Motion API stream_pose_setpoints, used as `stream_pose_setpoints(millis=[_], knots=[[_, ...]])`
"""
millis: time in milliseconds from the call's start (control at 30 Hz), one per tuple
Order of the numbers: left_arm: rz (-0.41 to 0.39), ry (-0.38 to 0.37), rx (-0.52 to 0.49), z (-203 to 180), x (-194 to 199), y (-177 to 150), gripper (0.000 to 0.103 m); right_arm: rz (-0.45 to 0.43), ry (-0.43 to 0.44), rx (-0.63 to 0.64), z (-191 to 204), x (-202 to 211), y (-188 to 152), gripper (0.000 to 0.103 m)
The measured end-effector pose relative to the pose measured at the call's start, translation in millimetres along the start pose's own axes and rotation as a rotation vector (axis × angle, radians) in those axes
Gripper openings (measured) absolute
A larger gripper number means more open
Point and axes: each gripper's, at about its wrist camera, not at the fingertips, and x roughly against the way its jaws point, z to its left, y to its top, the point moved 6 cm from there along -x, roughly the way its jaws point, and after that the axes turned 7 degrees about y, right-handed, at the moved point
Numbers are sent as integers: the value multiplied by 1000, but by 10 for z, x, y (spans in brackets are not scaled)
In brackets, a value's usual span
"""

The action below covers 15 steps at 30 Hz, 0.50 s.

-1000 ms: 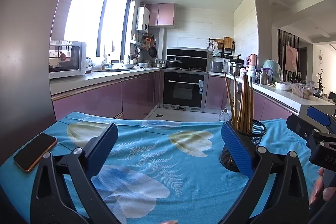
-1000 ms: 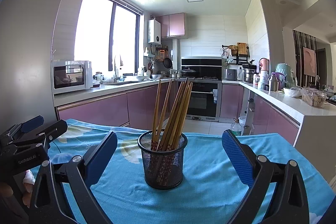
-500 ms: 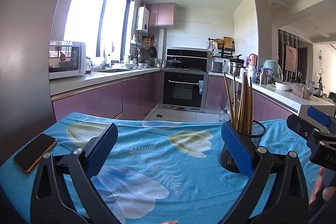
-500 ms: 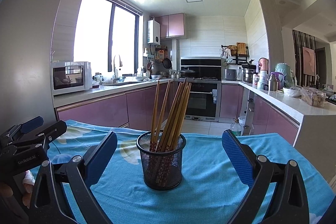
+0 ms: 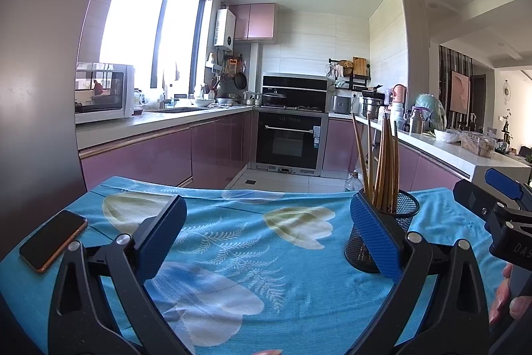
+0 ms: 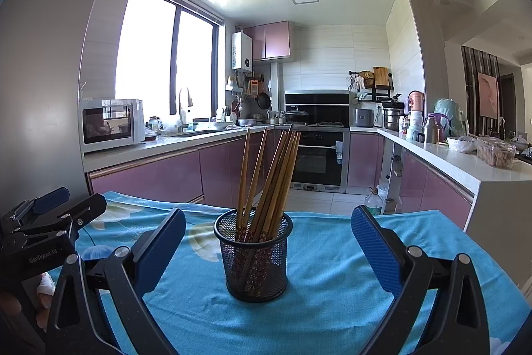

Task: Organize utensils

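A black mesh cup (image 6: 255, 258) stands upright on the blue floral cloth, holding several wooden chopsticks (image 6: 270, 182) that lean right. My right gripper (image 6: 268, 247) is open, its blue pads either side of the cup and a little nearer than it. In the left wrist view the same cup (image 5: 402, 218) with its chopsticks (image 5: 382, 162) shows behind my right pad. My left gripper (image 5: 268, 233) is open over bare cloth, nothing between its fingers. The other gripper appears at the edge of each view: left gripper (image 6: 36, 222), right gripper (image 5: 498, 198).
A dark phone (image 5: 53, 240) lies at the cloth's left edge. The table (image 6: 332, 305) ends just beyond the cup, with kitchen floor behind. A grey fridge wall (image 5: 36, 88) rises on the left. A person's fingers (image 5: 512, 301) hold the right gripper's handle.
The right wrist view has shifted slightly, so the cup sits a touch lower and left in frame. The left gripper has barely moved. Both stay open.
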Motion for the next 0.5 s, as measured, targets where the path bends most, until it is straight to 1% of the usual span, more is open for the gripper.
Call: stream_pose_setpoints(millis=[500], knots=[[2, -2, 0, -4, -24, -12, 97, 3, -2, -4, -7, 0, -8, 97]])
